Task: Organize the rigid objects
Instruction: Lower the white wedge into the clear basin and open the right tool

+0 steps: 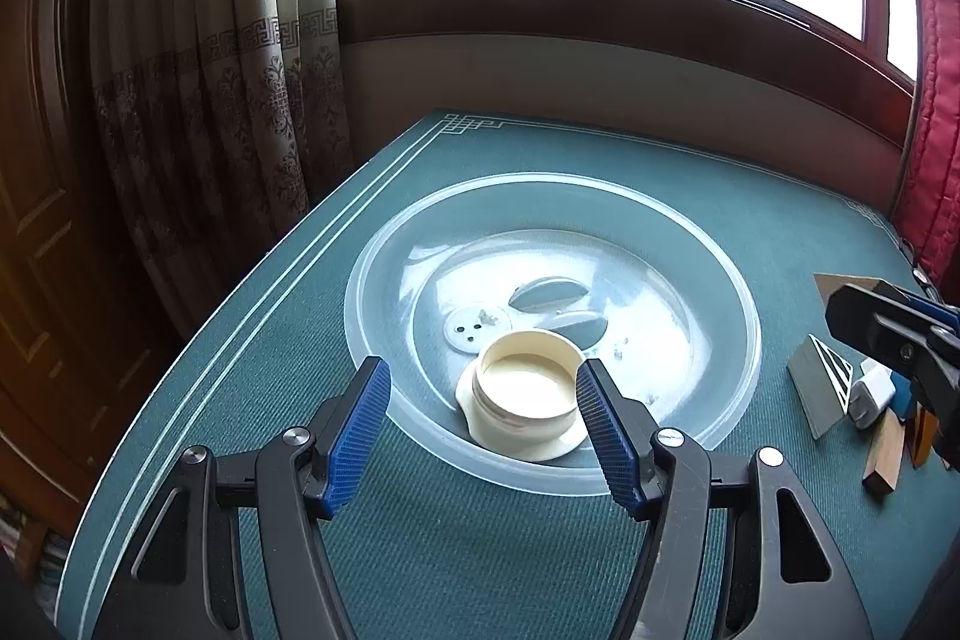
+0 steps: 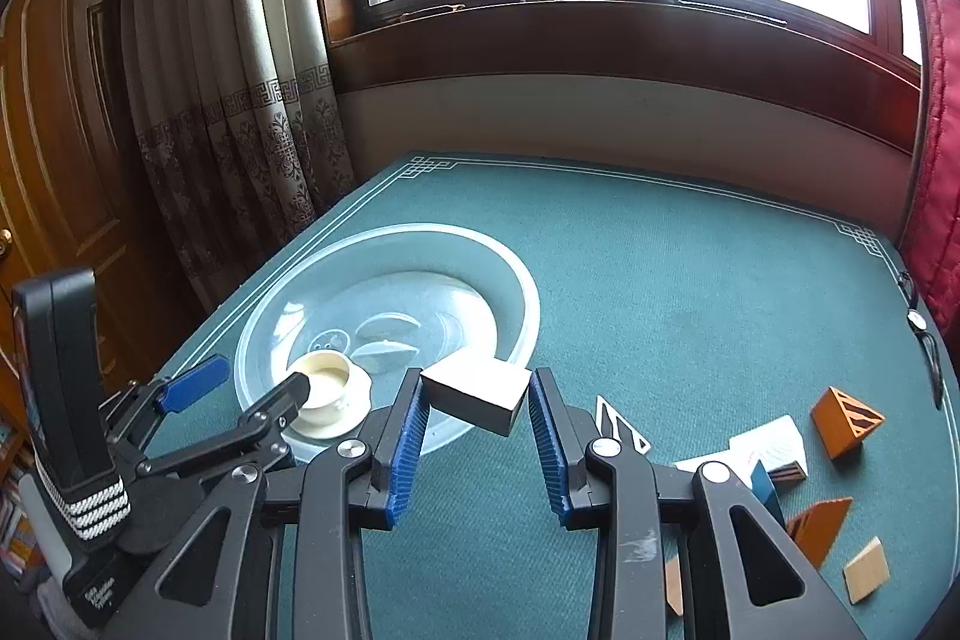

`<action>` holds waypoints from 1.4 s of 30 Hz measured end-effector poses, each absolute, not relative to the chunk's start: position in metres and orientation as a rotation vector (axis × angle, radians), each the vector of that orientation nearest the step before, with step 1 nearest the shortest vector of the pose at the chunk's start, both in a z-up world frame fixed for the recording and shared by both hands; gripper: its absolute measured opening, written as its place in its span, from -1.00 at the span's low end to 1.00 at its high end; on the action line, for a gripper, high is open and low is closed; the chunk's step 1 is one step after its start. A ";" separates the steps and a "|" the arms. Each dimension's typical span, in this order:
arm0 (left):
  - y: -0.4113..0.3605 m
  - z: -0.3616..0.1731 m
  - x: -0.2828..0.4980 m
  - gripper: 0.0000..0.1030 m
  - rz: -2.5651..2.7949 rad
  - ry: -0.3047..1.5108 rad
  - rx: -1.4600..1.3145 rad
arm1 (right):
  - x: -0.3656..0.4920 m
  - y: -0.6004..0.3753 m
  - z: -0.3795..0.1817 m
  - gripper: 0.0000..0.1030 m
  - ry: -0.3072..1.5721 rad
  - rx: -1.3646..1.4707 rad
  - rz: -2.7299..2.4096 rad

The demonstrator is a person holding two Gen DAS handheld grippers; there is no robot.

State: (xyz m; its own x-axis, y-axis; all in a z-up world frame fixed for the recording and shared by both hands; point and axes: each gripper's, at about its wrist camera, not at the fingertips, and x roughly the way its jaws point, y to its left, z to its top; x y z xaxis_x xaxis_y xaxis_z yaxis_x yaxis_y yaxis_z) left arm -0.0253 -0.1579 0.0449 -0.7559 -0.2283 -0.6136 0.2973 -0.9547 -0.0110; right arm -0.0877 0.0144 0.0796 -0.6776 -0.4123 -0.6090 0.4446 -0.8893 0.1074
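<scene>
A: Nearest to us, our right tool (image 2: 475, 421) is clamped on a pale block (image 2: 477, 396), its blue pads (image 2: 408, 451) pressing the two opposite side faces. The block hangs tilted above the near rim of the clear basin (image 2: 528, 304), off the tabletop (image 2: 690, 292).

B: It looks stiff and light to us, wood or something like it, with flat faces and sharp corners. Flat sides suit ribbed pads, so we judge the grip sound. The dark lower face might be slicker, though we cannot tell from here.

A: Our left tool (image 1: 483, 421) stands apart, about half open, at the basin's near edge. The cream jar (image 1: 531, 388) sits in the basin just past its tips; the right pad (image 1: 603, 424) looks to be touching the jar's wall, the left pad well clear.

B: The jar is rigid plastic, we would say, thin-walled and open-mouthed. Taken across the rim, it might flex or skid on the smooth basin floor, so a gentle squeeze lower on the body seems wiser.

A: Off to our right lie the remaining pieces on the tabletop: an orange wedge (image 2: 846, 421), a white striped block (image 2: 774, 451), a flat triangle (image 2: 621, 427).

B: All hard, small and angular. We would take each by parallel faces, never by a slope.
</scene>
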 end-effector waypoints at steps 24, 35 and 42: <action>-0.171 0.042 -0.022 0.35 -2.668 0.234 0.907 | -0.122 -0.018 0.057 -0.28 0.053 0.965 -2.482; -0.174 0.042 -0.020 0.48 -2.661 0.254 0.895 | -0.112 -0.013 0.054 0.13 0.068 0.982 -2.517; -0.174 0.041 -0.021 0.48 -2.662 0.249 0.898 | -0.112 -0.010 0.052 0.13 0.067 1.001 -2.534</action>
